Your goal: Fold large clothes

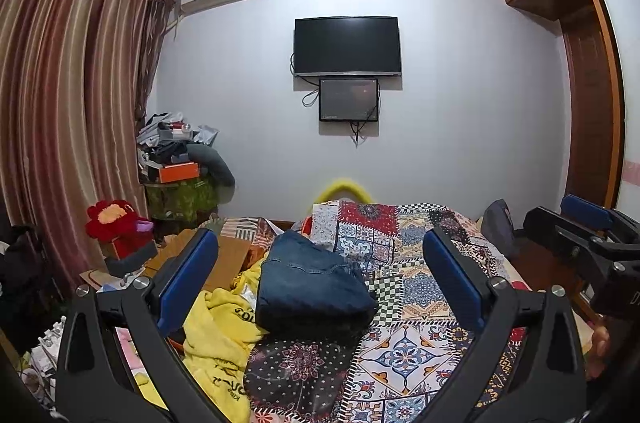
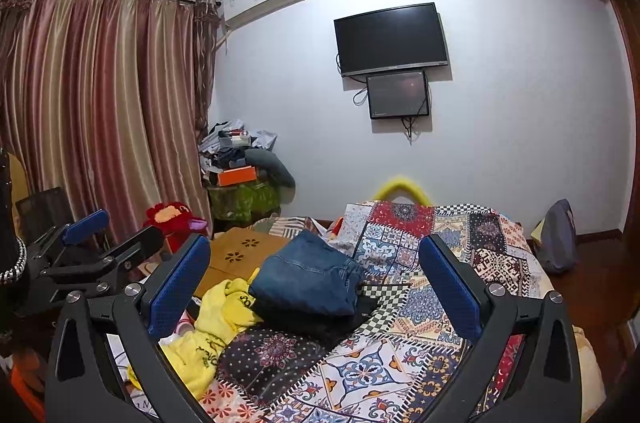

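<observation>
Both grippers' jaws spread, empty. Jeans [image 1: 312, 279] at frame centre: heavy, stiff denim; pinch your hold at the folded edge.

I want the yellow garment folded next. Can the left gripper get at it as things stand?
Probably yes. The left gripper is open and holds nothing, and the yellow garment lies uncovered on the bed beside the folded jeans, with nothing between them.
</observation>
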`<state>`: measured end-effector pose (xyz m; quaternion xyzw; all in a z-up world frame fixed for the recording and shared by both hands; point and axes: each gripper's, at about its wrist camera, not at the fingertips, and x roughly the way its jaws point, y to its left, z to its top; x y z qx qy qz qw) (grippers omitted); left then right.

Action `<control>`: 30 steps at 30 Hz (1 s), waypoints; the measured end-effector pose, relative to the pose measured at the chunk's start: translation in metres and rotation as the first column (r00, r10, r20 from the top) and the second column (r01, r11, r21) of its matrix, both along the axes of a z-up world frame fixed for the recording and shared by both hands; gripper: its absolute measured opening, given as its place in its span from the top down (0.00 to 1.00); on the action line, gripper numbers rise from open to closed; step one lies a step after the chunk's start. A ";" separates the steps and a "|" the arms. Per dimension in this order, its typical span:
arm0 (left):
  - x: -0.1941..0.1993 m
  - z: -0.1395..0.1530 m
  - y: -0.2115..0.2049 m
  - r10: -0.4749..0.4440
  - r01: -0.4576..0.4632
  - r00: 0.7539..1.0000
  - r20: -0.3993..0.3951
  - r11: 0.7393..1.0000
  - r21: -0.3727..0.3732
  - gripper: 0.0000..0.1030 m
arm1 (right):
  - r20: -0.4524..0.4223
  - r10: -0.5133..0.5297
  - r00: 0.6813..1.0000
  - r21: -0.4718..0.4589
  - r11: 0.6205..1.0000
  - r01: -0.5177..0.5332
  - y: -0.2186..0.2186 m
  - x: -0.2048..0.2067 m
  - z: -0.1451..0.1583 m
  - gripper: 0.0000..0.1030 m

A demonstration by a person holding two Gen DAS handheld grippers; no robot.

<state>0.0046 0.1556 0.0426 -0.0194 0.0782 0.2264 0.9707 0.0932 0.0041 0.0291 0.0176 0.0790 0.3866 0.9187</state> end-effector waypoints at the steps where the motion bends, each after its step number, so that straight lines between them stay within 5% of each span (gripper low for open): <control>1: 0.000 0.000 0.000 0.000 0.000 1.000 0.002 1.000 0.000 0.00 | 0.000 0.000 1.000 0.001 1.000 0.000 0.000 0.000 -0.001 0.00; 30: 0.003 -0.006 0.008 -0.034 0.033 0.999 -0.014 0.999 -0.036 0.00 | -0.012 -0.009 1.000 -0.011 1.000 0.009 0.003 0.003 -0.002 0.00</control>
